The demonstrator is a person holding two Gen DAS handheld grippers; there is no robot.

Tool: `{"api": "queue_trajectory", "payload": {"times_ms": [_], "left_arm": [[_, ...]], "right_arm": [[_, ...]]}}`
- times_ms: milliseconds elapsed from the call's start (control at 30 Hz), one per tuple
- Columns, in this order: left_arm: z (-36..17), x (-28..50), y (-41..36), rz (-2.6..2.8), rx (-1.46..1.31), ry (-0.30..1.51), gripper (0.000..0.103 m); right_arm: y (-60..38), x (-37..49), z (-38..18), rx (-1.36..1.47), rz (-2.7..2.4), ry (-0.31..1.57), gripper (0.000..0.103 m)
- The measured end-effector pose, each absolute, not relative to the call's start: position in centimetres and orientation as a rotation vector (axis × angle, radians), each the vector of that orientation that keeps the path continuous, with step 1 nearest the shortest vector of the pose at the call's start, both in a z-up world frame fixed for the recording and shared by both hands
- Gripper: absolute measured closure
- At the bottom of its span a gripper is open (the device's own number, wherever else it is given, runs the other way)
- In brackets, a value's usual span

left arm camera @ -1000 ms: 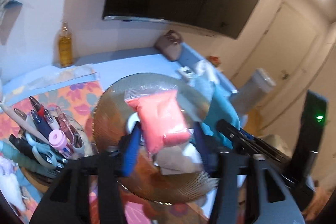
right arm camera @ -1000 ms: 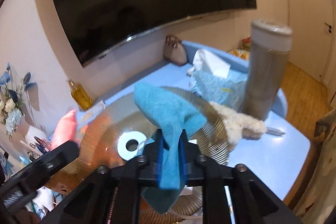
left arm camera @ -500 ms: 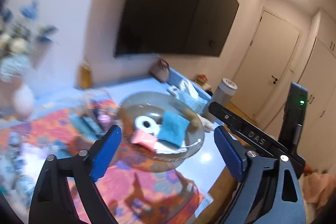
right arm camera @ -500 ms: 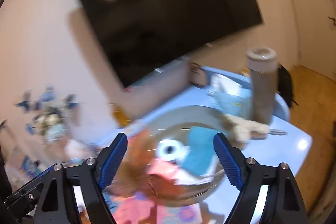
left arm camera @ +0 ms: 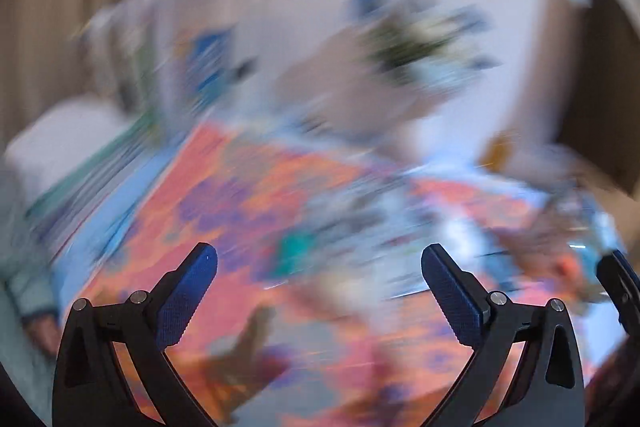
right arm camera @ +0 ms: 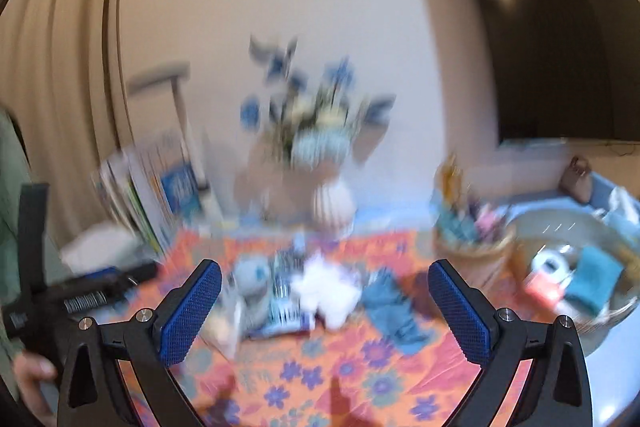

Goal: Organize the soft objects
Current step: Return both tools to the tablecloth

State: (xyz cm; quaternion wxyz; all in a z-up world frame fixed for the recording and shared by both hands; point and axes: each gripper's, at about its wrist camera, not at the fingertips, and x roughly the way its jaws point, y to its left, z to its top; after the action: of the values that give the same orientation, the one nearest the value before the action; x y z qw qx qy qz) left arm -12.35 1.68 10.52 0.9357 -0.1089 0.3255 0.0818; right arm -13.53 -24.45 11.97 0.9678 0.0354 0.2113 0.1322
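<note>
Pale wall (right arm camera: pixel 320 7), perhaps curtain (right arm camera: pixel 60 47), dark screen (right arm camera: pixel 552 59).

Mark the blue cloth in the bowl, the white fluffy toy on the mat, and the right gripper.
blue cloth (right arm camera: pixel 596 277), right wrist view, centre of the fabric.
white fluffy toy (right arm camera: pixel 326 287), right wrist view, middle of its body.
right gripper (right arm camera: pixel 324 301), right wrist view, midway between its fingertips.

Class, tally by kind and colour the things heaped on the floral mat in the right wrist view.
Grey plush toy: 1
White plush toy: 1
Blue cloth: 1
Striped packet: 1
Total: 4, though blur may hide more.
</note>
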Motion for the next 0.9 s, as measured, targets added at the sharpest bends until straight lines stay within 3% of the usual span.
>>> {"api": "queue_trajectory", "payload": {"times_ms": [233,500,900], "left_arm": [[5.3,-9.8,6.2,0.324,-0.289,0.718,0.001],[1.8,-7.5,7.7,0.409,-0.3,0.804,0.001],[0.9,-8.3,9.3,0.343,-0.441,0.814,0.001]], "right_arm": [[-22.9,-9.2,5.0,0.059,0.158,0.563,0.0],[-23.4,-7.0,3.1,0.096,0.25,0.707,0.0],[-22.5,-7.2,2.9,0.018,0.175,0.714,0.0]]}}
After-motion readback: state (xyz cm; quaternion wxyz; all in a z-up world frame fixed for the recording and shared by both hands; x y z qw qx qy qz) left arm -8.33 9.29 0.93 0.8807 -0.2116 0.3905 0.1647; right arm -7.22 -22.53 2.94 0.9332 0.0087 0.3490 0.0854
